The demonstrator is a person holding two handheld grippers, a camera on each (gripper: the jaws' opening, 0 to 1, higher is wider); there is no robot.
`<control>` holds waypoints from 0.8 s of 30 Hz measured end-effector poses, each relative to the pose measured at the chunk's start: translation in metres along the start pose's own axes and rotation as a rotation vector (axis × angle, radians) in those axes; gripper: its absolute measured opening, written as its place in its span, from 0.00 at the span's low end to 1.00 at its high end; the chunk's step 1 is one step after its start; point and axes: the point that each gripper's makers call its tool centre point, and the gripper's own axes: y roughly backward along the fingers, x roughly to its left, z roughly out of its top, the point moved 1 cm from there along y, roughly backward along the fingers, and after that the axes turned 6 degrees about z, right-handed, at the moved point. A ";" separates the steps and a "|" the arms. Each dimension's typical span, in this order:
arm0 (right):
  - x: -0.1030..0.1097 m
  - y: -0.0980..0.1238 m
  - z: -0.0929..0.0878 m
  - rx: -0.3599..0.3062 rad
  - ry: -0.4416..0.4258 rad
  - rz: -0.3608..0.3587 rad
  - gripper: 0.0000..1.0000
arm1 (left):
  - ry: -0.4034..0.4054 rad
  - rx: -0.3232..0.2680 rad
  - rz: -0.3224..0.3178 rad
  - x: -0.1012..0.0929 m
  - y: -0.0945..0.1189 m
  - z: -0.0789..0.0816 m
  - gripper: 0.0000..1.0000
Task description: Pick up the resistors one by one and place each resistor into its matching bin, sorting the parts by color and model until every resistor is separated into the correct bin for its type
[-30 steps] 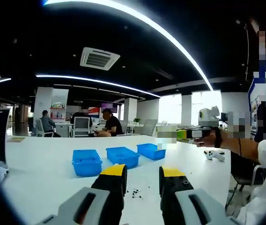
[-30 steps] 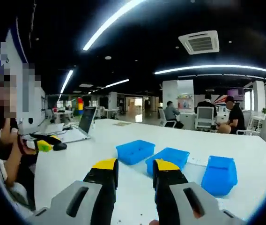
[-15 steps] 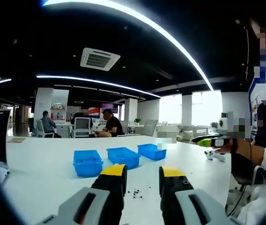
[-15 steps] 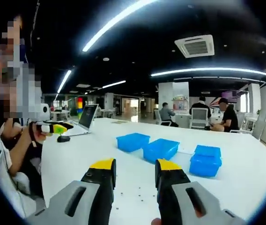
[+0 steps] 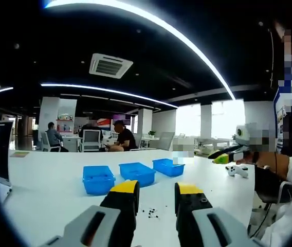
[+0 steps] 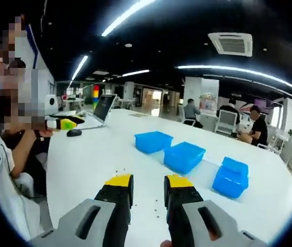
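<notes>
Resistors [image 5: 151,211] lie as small dark specks on the white tabletop [image 5: 48,180], just in front of the three blue bins [image 5: 135,172]; the bins stand in a row further back, apart from the specks; the left hand-held gripper [image 5: 156,198] is raised over the specks, jaws spread with nothing between; the right hand-held gripper [image 6: 148,193] is likewise spread and bare, with the bins [image 6: 183,156] beyond it; a laptop [image 6: 104,107] sits left of the bins there.

three blue bins [image 5: 135,172], many resistors [image 5: 149,211] (tiny, uncountable)
</notes>
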 end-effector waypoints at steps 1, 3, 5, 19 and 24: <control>0.003 -0.011 -0.001 0.041 0.010 0.026 0.27 | 0.002 -0.001 -0.001 0.000 0.000 0.000 0.29; 0.010 -0.028 -0.002 0.087 -0.021 0.078 0.27 | 0.000 0.000 -0.008 -0.003 0.000 0.000 0.29; 0.013 -0.043 -0.006 0.140 -0.062 0.116 0.27 | -0.001 -0.002 -0.011 -0.004 0.000 0.000 0.29; 0.042 -0.139 -0.041 0.533 -0.176 0.229 0.20 | 0.004 -0.018 -0.005 0.001 0.005 0.005 0.29; 0.069 -0.156 -0.053 0.629 -0.213 0.282 0.18 | 0.007 -0.023 -0.007 0.001 0.006 0.007 0.29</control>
